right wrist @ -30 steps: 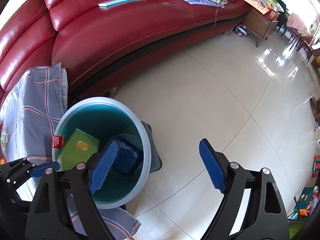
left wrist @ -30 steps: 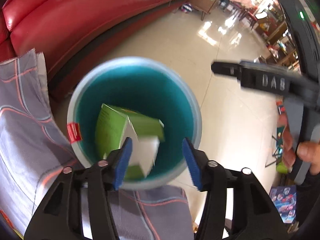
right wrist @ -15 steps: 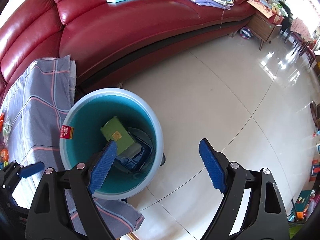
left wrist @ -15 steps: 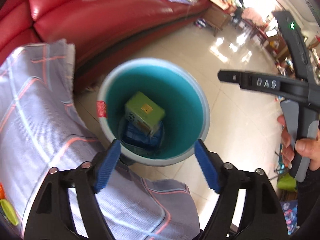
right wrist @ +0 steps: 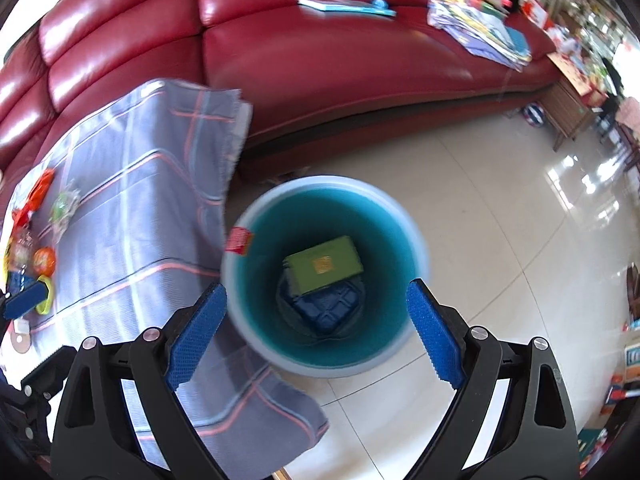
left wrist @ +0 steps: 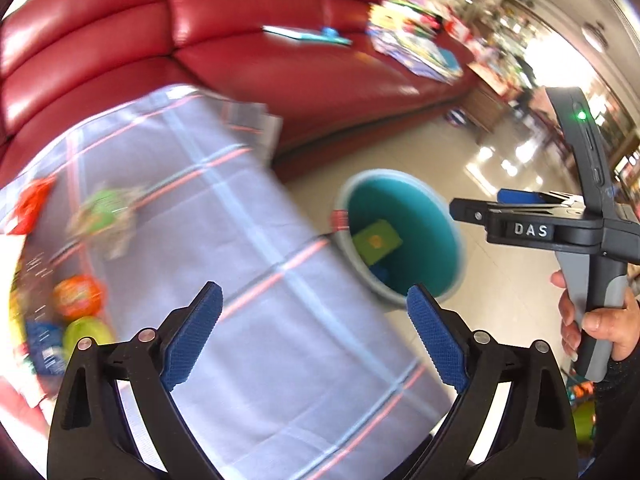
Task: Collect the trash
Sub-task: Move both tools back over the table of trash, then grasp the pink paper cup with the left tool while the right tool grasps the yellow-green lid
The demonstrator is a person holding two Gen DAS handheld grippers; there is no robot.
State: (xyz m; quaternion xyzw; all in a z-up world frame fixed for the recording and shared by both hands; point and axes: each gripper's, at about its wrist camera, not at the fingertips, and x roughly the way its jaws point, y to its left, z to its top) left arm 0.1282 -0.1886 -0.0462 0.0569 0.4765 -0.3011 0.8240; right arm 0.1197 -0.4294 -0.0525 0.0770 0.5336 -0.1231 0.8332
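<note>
A teal bin (right wrist: 396, 216) stands on the floor beside the cloth-covered table; it also shows in the left wrist view (left wrist: 440, 216). Inside lie a green box (right wrist: 324, 266) and a dark blue tray (right wrist: 328, 312). My right gripper (right wrist: 316, 332) is open and empty above the bin. My left gripper (left wrist: 316, 340) is open and empty above the grey checked cloth (left wrist: 224, 216). Trash lies at the cloth's left end: an orange wrapper (left wrist: 76, 296), a crumpled green wrapper (left wrist: 106, 216), a red wrapper (left wrist: 30, 206) and a green item (left wrist: 86, 332).
A red leather sofa (right wrist: 320, 48) runs behind the table and bin, with a book (right wrist: 344, 5) and stacked papers (right wrist: 480, 20) on it. Pale tiled floor (right wrist: 500, 240) spreads to the right. A wooden side table (right wrist: 568, 108) stands at the far right.
The green box dropped from my left gripper into the bin. My left gripper then swung left over the cloth. My right gripper shifted so that the bin is centred under it.
</note>
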